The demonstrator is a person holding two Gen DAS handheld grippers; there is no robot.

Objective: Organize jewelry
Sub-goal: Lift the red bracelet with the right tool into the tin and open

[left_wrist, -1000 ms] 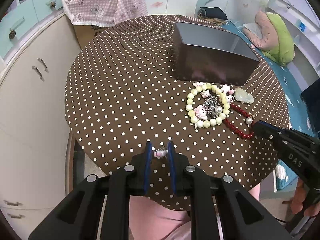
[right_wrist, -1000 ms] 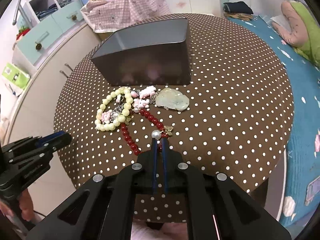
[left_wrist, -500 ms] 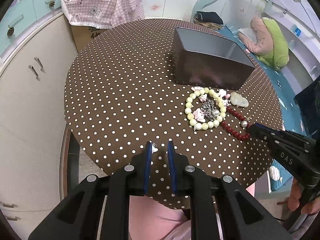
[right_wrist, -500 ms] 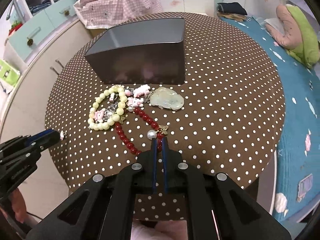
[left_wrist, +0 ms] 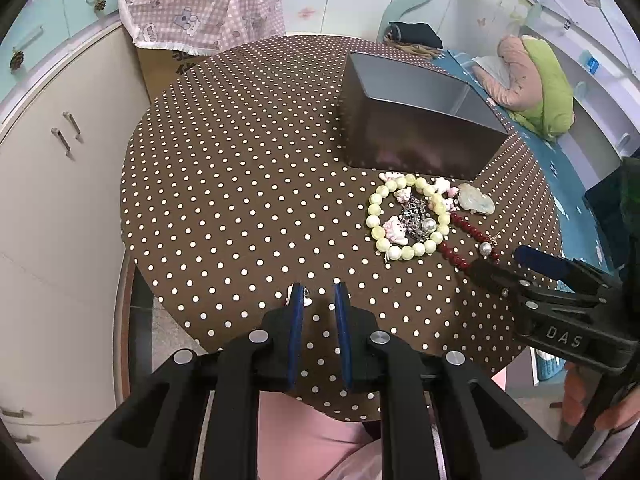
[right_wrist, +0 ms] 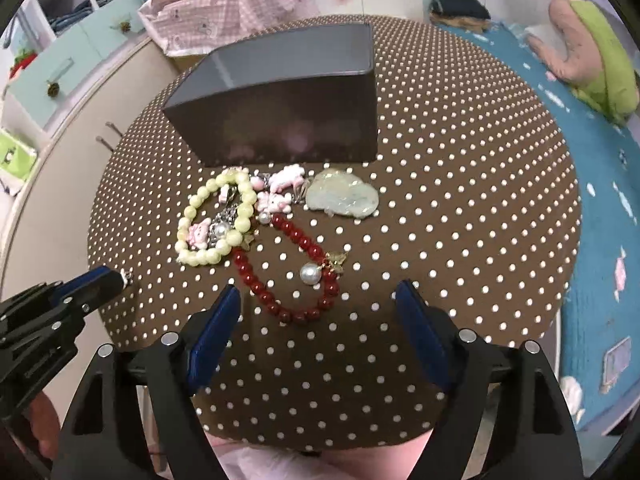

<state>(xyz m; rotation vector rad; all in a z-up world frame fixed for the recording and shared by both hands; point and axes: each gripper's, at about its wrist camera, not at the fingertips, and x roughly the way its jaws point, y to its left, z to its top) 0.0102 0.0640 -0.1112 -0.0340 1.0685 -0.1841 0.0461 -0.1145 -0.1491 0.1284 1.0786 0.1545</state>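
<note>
A pile of jewelry lies on the dotted table in front of a dark open box (left_wrist: 416,120) (right_wrist: 280,100): a pale green bead bracelet (left_wrist: 404,216) (right_wrist: 216,220), pink charms (right_wrist: 280,188), a jade pendant (left_wrist: 474,200) (right_wrist: 344,198) and a red bead bracelet with a pearl (left_wrist: 468,244) (right_wrist: 296,276). My left gripper (left_wrist: 318,292) is slightly open near the table's front edge; a small pink charm (left_wrist: 306,298) lies by its left finger, also visible in the right wrist view (right_wrist: 127,278). My right gripper (right_wrist: 318,300) is wide open just behind the red bracelet, empty.
The round table (left_wrist: 240,168) has a brown polka-dot cloth. White cabinets (left_wrist: 60,160) stand to the left, a checked cloth over a carton (left_wrist: 200,4) behind, a blue floor mat with a green and pink cushion (right_wrist: 592,40) to the right.
My right gripper went from shut at the red bracelet to wide open. My left gripper opened and the small pink charm it held now sits beside its left finger.
</note>
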